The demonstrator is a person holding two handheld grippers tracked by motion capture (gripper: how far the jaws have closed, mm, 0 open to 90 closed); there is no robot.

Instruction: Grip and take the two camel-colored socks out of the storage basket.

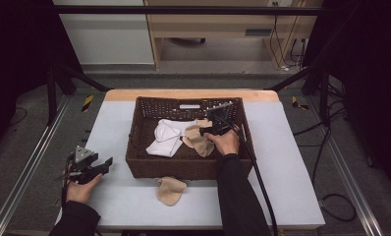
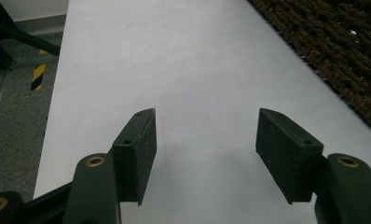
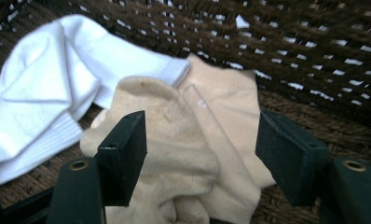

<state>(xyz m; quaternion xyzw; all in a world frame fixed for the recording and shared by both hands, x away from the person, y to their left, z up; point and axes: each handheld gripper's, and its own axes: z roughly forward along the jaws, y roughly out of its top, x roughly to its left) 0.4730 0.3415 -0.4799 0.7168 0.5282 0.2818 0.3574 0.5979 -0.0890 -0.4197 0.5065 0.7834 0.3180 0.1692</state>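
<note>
A person's right gripper [image 1: 209, 129] reaches down into a brown woven basket [image 1: 140, 162] at the middle of the table [image 1: 292, 162], its jaws apart around a beige sock [image 3: 197, 154] that lies between them without being pinched. The sock sits in the basket's right half, touching a white sock [image 3: 48, 88] toward the left. A second beige sock [image 1: 170, 190] lies on the table just outside the basket's near wall. Near the table's front-left corner, the left gripper [image 2: 204, 149] rests with jaws wide apart over bare tabletop
</note>
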